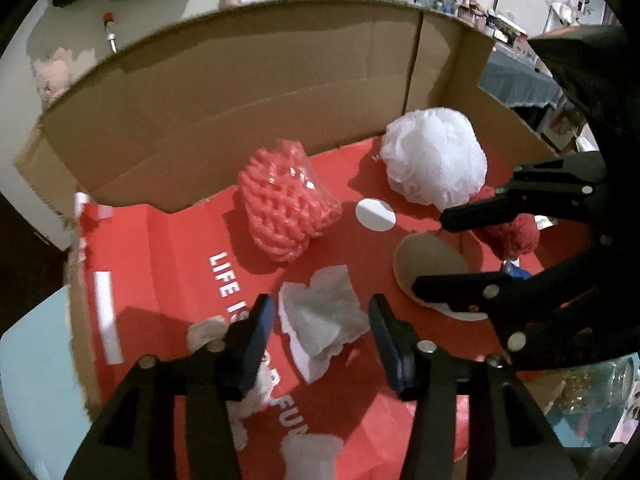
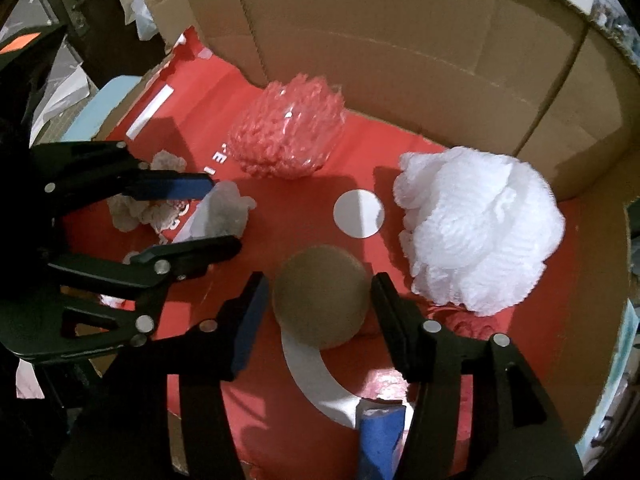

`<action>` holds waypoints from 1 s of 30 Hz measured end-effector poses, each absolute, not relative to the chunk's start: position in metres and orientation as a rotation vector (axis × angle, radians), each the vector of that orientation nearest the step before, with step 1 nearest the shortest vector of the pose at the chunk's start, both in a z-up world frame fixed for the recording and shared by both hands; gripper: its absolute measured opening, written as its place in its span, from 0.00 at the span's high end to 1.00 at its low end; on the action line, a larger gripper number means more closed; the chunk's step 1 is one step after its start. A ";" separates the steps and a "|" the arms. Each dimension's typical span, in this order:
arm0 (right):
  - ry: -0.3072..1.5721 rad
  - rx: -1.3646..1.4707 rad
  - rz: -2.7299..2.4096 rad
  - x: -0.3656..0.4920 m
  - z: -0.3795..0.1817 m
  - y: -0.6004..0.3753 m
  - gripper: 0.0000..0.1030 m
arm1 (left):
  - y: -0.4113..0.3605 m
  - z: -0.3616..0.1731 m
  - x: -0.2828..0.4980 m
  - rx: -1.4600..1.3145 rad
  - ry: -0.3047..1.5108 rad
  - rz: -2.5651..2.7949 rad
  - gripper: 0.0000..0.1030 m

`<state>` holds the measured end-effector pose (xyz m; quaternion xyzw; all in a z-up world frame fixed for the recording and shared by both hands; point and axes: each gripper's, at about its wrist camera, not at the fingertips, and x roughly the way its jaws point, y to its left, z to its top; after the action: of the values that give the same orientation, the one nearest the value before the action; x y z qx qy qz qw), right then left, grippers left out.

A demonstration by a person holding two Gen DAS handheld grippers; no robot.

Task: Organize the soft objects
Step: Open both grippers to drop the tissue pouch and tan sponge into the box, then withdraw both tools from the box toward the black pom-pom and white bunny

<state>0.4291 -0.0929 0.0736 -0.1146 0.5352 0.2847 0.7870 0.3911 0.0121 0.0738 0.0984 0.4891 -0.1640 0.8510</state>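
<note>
Inside the cardboard box (image 1: 240,92), a crumpled white tissue (image 1: 324,316) is framed, untouched, by the parted left gripper (image 1: 322,336). A tan round sponge (image 2: 320,296) is likewise straddled, ungripped, by the parted right gripper (image 2: 318,312).

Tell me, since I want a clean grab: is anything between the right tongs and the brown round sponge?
Nothing visible. The brown round sponge sits directly between the open right tongs, with bare red box floor around it.
</note>
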 end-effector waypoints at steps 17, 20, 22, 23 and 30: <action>0.955 -0.175 0.577 0.340 0.181 -0.131 0.27 | 0.028 0.178 0.276 0.104 0.788 -0.296 0.15; 0.894 -0.169 0.562 0.308 0.205 -0.137 0.27 | 0.029 0.196 0.251 0.081 0.732 -0.286 0.10; 0.865 -0.156 0.558 0.291 0.216 -0.141 0.24 | 0.029 0.206 0.233 0.070 0.691 -0.285 0.07; 0.847 -0.153 0.549 0.280 0.222 -0.144 0.22 | 0.030 0.209 0.225 0.067 0.676 -0.281 0.05; 0.731 -0.166 0.515 0.216 0.248 -0.159 0.18 | 0.036 0.224 0.176 0.024 0.603 -0.275 0.03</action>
<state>0.2164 -0.1592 0.2484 -0.0802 0.3530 0.2488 0.8984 0.1756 0.0361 0.2245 0.0116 0.2959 -0.1348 0.9456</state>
